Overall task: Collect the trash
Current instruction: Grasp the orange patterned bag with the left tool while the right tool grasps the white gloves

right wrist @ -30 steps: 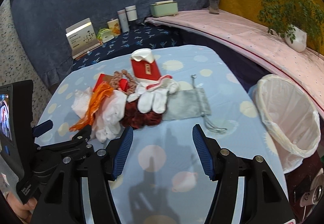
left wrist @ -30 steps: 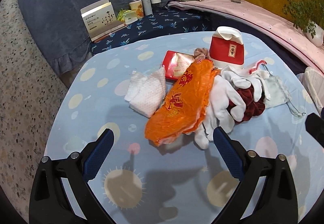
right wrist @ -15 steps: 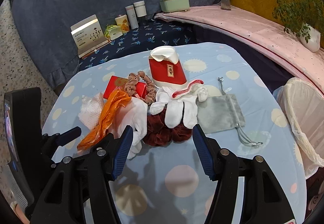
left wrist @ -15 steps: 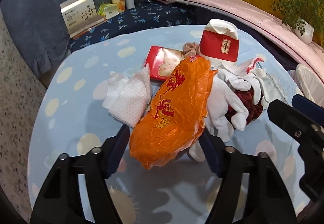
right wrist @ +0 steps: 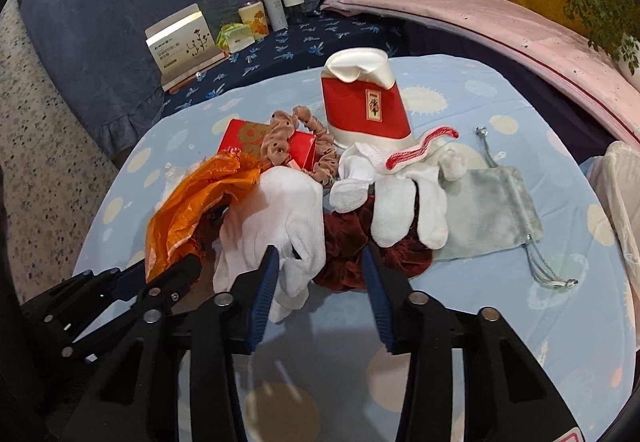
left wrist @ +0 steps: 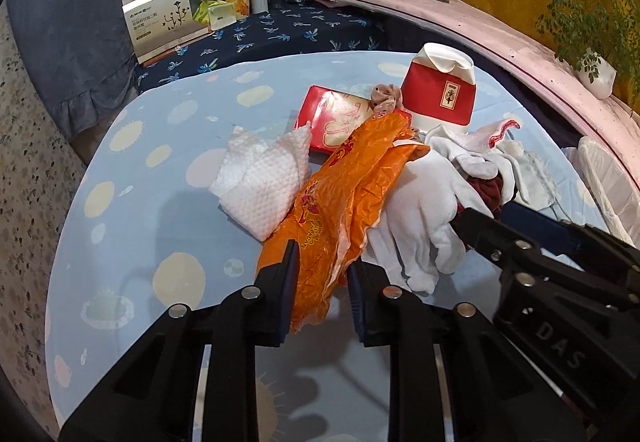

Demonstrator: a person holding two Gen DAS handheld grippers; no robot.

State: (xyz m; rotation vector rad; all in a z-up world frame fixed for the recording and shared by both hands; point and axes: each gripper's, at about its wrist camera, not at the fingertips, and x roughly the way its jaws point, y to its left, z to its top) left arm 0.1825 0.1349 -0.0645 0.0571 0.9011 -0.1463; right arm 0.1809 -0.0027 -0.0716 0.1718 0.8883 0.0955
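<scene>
Left gripper (left wrist: 322, 266) has been closing onto the orange bag (left wrist: 344, 198); right gripper (right wrist: 320, 274) narrowing, seemingly open, around crowding white glove (right wrist: 280, 218).

From my seat the orange bag (left wrist: 344, 202) looks like thin crinkled plastic, glossy, printed in red. Beside it the paper towel (left wrist: 262, 178) is white, matt and dimpled with an embossed quilt pattern. The white glove (right wrist: 280, 218) is knitted cotton, soft and matt, and another glove (right wrist: 400, 194) has a red-stitched cuff. The dark red scrunchie (right wrist: 352, 242) reads as velvet with a faint sheen. The grey pouch (right wrist: 488, 210) is plush cloth with a shiny cord. The red box (right wrist: 364, 106) is satin-smooth card. The worktop (left wrist: 168, 226) wears a smooth printed cloth. My left hand-held gripper (left wrist: 322, 282) is matt black plastic with ribbed blue pads and bright metal rivets.
</scene>
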